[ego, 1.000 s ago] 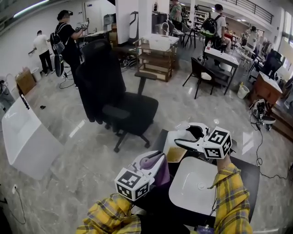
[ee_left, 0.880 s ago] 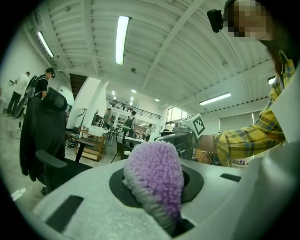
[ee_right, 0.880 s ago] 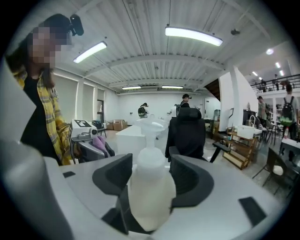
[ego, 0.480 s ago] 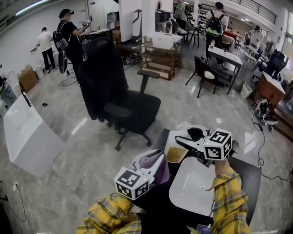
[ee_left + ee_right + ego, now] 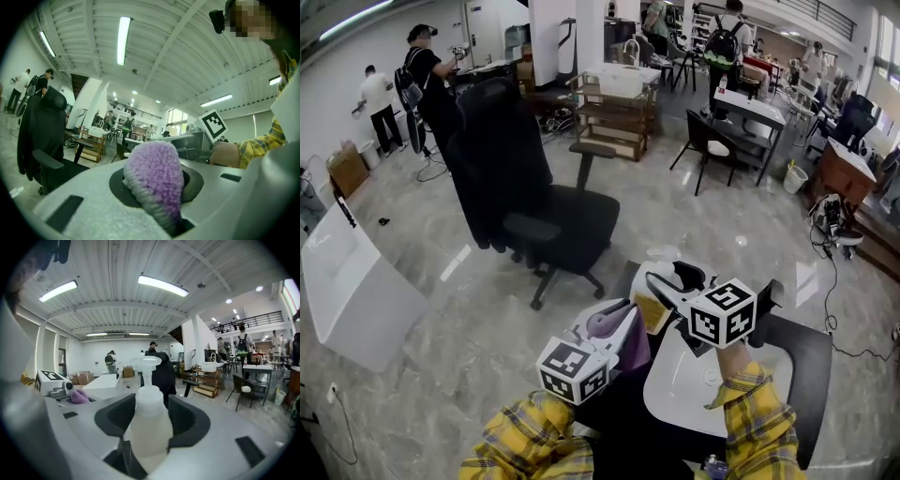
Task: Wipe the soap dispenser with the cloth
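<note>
A white pump soap dispenser (image 5: 653, 307) with an amber label sits between the jaws of my right gripper (image 5: 667, 286), tilted over the counter's far edge. Those jaws have just been closing, and they now press on the bottle. In the right gripper view the dispenser (image 5: 149, 427) fills the gap, pump head up. A fluffy purple cloth (image 5: 606, 328) is held by my left gripper (image 5: 619, 324), just left of the dispenser and apart from it. In the left gripper view the cloth (image 5: 154, 180) bulges out between the jaws.
A white basin (image 5: 694, 384) is set in a dark counter (image 5: 797, 366) under my right arm. A black office chair (image 5: 525, 197) stands ahead on the marble floor. Another white basin unit (image 5: 347, 281) lies at left. People, a wooden shelf (image 5: 614, 117) and desks are far off.
My right gripper has rolled and shifted a little left with the dispenser, which now leans. The left gripper and cloth have stayed put.
</note>
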Demonstrator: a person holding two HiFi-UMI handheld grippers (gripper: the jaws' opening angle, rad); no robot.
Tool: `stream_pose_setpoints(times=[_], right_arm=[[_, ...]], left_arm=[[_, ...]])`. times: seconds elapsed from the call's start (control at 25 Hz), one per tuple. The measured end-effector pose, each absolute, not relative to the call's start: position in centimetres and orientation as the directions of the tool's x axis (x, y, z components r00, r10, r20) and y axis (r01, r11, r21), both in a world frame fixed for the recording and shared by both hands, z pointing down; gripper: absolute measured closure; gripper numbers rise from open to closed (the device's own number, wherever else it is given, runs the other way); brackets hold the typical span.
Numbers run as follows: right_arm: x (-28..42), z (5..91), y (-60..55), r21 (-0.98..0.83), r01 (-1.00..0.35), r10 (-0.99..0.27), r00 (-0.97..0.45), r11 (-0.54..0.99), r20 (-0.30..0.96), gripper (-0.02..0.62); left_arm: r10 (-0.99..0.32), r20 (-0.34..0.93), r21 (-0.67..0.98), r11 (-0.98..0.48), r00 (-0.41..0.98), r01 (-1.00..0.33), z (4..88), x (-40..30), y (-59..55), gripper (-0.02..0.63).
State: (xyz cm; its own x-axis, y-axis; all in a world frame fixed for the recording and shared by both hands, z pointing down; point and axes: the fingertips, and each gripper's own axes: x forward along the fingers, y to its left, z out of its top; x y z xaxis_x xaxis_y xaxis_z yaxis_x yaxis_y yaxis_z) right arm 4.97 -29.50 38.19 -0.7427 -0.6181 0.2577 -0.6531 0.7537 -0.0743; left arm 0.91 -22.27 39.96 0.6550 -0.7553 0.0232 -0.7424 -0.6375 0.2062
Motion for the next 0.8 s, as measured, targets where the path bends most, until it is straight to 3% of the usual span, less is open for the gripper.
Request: stream_pose_setpoints(times=[0.28, 0.6, 0.8], right_arm=[[5.2, 38.1, -29.4, -0.061, -0.786, -0.756, -0.610, 0.615, 0.240, 0.387], [5.4, 38.0, -29.3, -0.098, -0.860, -0.831, -0.509, 0.500, 0.226, 0.394], [6.0, 37.7, -29.2, -0.105, -0.874, -0.846, -0.487, 0.475, 0.219, 0.394]], left_arm=[[-0.771, 0.018, 0.240, -0.614, 0.636, -0.752, 40.0, 0.8, -22.9, 0.551], [-0.799, 0.012, 0.243, -0.581, 0.602, -0.777, 40.0, 0.5, -23.9, 0.549], [-0.863, -0.015, 0.258, -0.491, 0.505, -0.832, 38.9, -0.2, -24.6, 0.551]])
